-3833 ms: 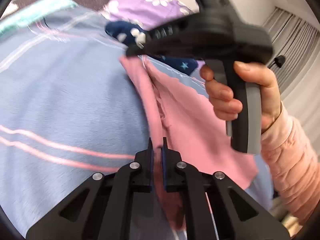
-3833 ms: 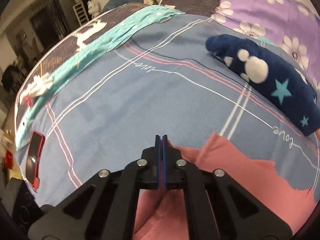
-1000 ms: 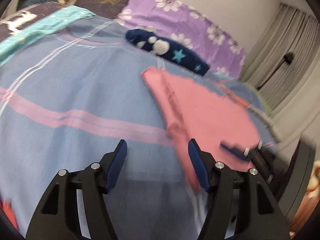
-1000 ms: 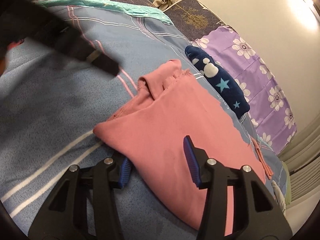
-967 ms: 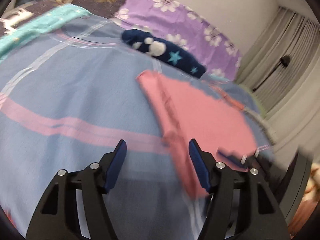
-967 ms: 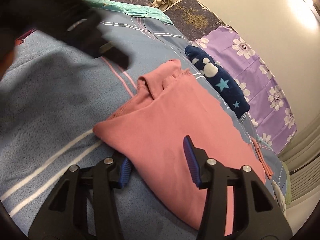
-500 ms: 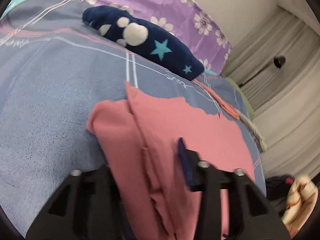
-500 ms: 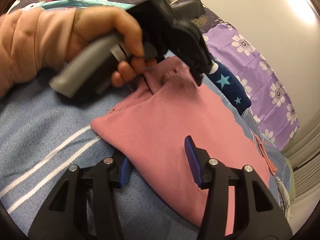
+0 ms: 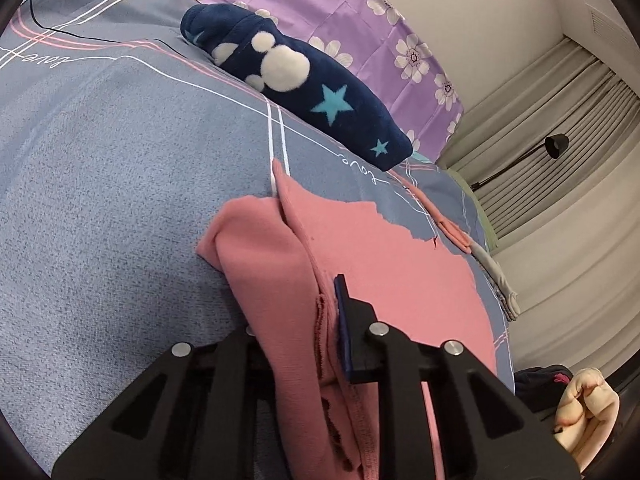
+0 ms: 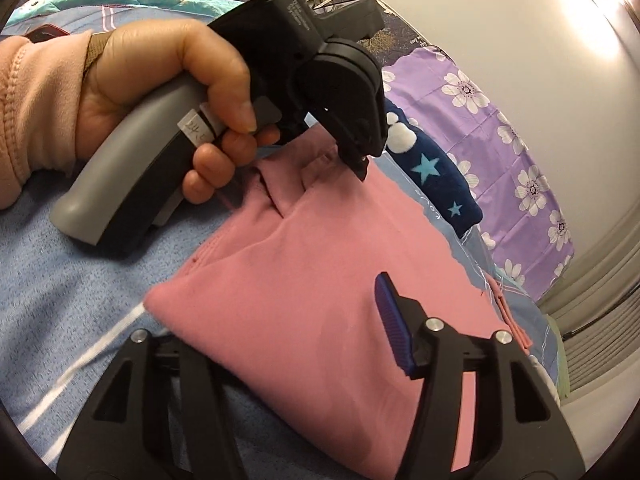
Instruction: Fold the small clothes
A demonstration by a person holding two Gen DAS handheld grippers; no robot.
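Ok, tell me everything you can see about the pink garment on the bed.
The pink garment is soft, plain knit cloth lying mostly flat on the blue striped bedspread, with a hemmed edge bunched into a raised fold at one end. The left gripper straddles that fold, one finger hidden under the cloth. The right gripper straddles a nearer corner, jaws apart. A navy star-patterned fleece item lies beyond it, apart.

Left finger of each gripper (image 9: 300, 320) (image 10: 280, 320) hidden under the pink garment (image 10: 304, 280).
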